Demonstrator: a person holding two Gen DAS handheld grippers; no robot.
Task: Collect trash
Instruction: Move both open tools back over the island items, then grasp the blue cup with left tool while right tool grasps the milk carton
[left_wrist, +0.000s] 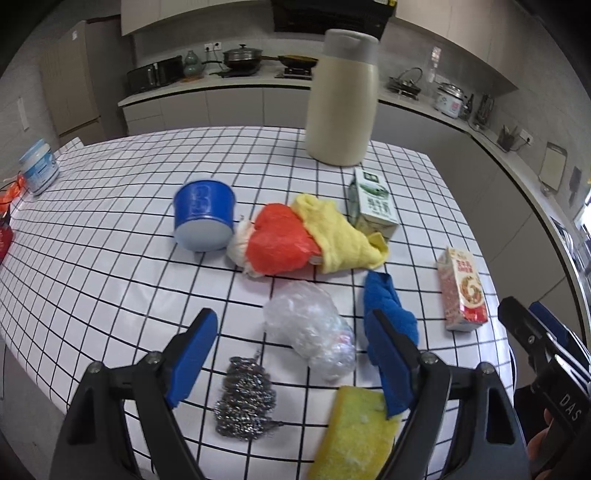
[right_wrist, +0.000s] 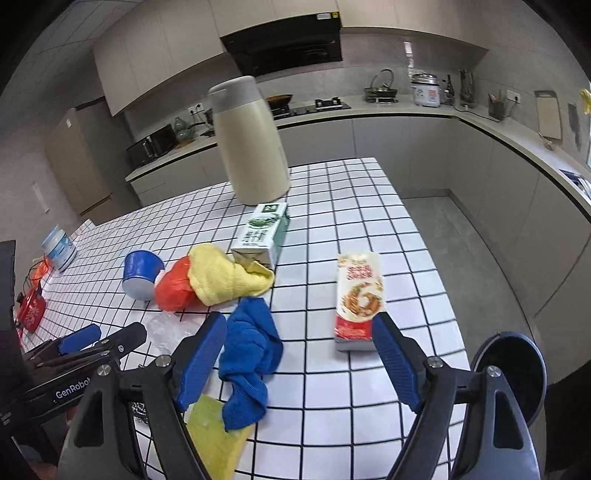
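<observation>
My left gripper (left_wrist: 293, 354) hangs open over the near edge of the checked table (left_wrist: 110, 258), holding nothing. Under its gap lie a crumpled clear plastic bag (left_wrist: 310, 332), a steel wool pad (left_wrist: 245, 398) and a yellow sponge (left_wrist: 354, 432). Beyond them lie an orange plastic bag (left_wrist: 280, 243) and a green milk carton (left_wrist: 375, 201). My right gripper (right_wrist: 299, 358) is open too and grips nothing. A blue cloth (right_wrist: 251, 354) lies by its left finger, and a red snack carton (right_wrist: 358, 295) lies flat by its right fingertip. Each gripper shows in the other's view: the right gripper (left_wrist: 528, 314), the left gripper (right_wrist: 110, 338).
A tall beige jug (left_wrist: 341, 99) stands at the table's far side. A blue cup (left_wrist: 205, 218) lies tipped beside a yellow cloth (left_wrist: 340, 236). A white jar (left_wrist: 38, 166) is far left. A dark round bin (right_wrist: 509, 373) sits below the table's right edge.
</observation>
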